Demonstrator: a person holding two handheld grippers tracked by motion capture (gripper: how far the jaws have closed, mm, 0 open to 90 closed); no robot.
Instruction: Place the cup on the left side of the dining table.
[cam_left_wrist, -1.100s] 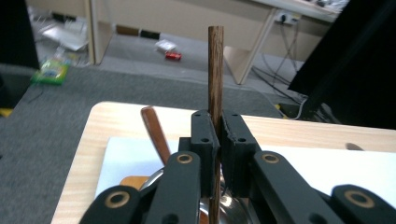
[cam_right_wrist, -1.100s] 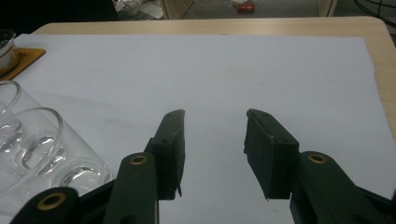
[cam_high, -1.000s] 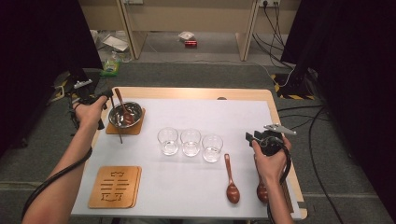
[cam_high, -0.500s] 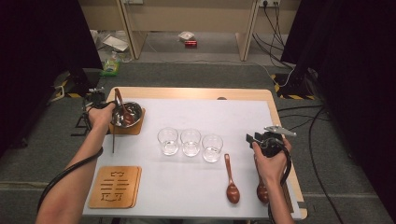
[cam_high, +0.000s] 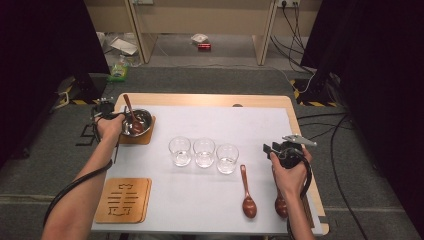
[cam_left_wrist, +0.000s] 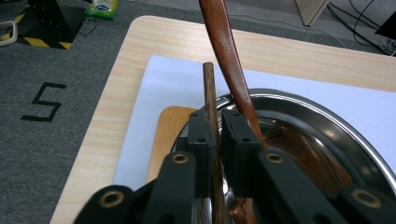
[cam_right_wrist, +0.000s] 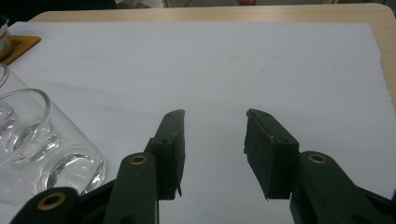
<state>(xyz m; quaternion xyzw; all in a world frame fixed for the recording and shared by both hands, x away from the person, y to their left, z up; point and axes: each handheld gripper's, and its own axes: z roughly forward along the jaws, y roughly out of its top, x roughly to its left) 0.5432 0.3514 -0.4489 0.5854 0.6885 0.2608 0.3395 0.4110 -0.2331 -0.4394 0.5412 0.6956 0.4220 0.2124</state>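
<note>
A steel bowl (cam_high: 141, 120) (cam_left_wrist: 322, 135) stands on a wooden coaster (cam_high: 146, 138) (cam_left_wrist: 170, 126) at the table's far left. A dark wooden spoon (cam_high: 128, 105) (cam_left_wrist: 229, 56) leans in it, handle up. My left gripper (cam_high: 117, 119) (cam_left_wrist: 212, 119) sits at the bowl's near-left rim, shut on a thin wooden stick (cam_left_wrist: 208, 88) that rises between its jaws. My right gripper (cam_high: 267, 148) (cam_right_wrist: 215, 121) is held open and empty low over the white mat (cam_high: 210, 125) (cam_right_wrist: 233, 60), right of three empty glasses (cam_high: 204, 151) standing in a row.
Two wooden spoons lie near the front right: one (cam_high: 247, 192) left of my right hand, another (cam_high: 280, 205) partly under the wrist. A carved wooden coaster (cam_high: 122, 200) lies front left. The nearest glass (cam_right_wrist: 42, 140) is close to the right gripper's left jaw.
My left hand has shifted slightly right and nearer beside the bowl with the stick in its jaws. The right hand has stayed still.
</note>
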